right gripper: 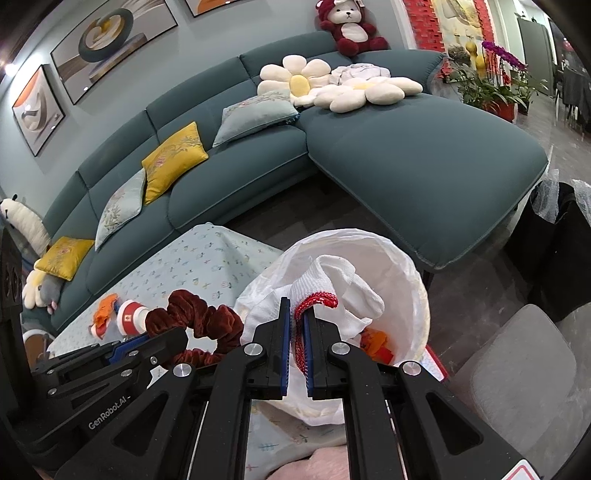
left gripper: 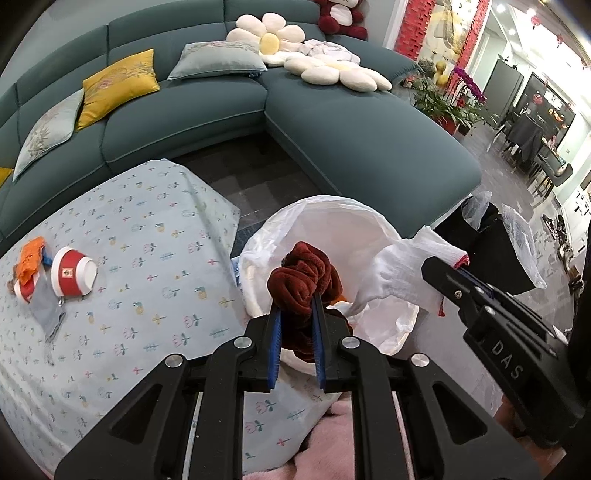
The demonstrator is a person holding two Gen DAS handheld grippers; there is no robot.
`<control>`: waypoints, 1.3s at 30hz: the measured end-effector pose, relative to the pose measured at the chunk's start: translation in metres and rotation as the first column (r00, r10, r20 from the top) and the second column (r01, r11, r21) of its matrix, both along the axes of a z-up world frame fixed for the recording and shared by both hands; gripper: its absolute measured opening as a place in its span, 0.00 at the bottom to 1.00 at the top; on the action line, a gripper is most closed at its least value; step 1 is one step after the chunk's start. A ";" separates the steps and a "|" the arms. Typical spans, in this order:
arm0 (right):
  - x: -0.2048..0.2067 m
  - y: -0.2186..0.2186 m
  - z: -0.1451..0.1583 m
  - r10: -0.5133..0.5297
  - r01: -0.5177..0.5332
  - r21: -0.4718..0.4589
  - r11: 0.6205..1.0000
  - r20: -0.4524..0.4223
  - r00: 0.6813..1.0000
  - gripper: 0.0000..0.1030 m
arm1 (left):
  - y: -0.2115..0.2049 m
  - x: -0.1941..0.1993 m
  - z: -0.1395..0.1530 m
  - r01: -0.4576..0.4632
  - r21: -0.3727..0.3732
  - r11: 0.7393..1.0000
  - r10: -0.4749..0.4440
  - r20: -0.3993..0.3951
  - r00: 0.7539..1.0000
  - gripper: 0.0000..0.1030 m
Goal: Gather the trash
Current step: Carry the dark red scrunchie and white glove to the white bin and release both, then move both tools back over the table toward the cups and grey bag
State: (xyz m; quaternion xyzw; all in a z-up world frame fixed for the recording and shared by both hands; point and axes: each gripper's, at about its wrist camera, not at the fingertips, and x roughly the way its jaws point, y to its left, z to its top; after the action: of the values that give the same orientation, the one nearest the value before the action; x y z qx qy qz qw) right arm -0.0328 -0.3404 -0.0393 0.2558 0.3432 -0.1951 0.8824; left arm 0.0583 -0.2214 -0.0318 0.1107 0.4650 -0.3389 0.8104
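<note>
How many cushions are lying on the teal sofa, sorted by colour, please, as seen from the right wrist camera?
Yellow cushions: 2
Pale blue-grey cushions: 2
White flower-shaped cushions: 2
Total on the sofa: 6

Tabletop (left gripper: 147,229): before the sofa (left gripper: 207,107), floor between them.
Bowl (left gripper: 73,272): on the tabletop's left part, tipped on its side, touching a wrapper (left gripper: 31,258) at its left.
Trash bag (left gripper: 332,218): just right of the tabletop's edge, mouth open.
Left gripper (left gripper: 297,314): over the bag's near rim, clamping a scrunchie (left gripper: 303,280).
Right gripper (right gripper: 296,334): right of the left one, over the bag mouth, clamping a glove (right gripper: 332,284).
Cushions (left gripper: 118,85): on the sofa seat.
Plush bear (right gripper: 351,26): on the sofa back.
</note>
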 end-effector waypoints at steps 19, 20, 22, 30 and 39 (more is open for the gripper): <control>0.004 -0.019 -0.009 -0.046 0.046 0.016 0.999 -0.002 0.999 0.23 | -0.014 0.010 0.000 -0.034 -0.018 0.999 0.034 0.015 0.999 0.51; 0.004 -0.019 -0.009 -0.047 0.047 0.015 0.999 -0.001 0.999 0.25 | -0.012 0.011 -0.001 -0.043 -0.019 0.999 0.043 0.015 0.999 0.52; 0.004 -0.018 -0.008 -0.043 0.043 0.013 0.999 -0.003 0.999 0.26 | -0.008 0.013 -0.002 -0.056 -0.017 0.998 0.057 0.014 0.998 0.54; 0.011 -0.006 -0.008 -0.016 0.016 0.008 1.000 -0.015 1.000 0.33 | 0.013 0.019 -0.003 -0.105 -0.016 0.994 0.106 0.009 0.994 0.54; 0.019 0.016 -0.002 0.024 -0.024 -0.014 1.000 -0.023 0.999 0.38 | 0.039 0.025 -0.002 -0.156 -0.018 0.988 0.156 0.012 0.988 0.55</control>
State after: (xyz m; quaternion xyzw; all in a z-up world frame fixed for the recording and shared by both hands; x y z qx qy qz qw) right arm -0.0136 -0.3242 -0.0414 0.2430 0.3551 -0.1899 0.8825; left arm 0.0832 -0.1826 -0.0333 0.0692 0.4640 -0.2776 0.8383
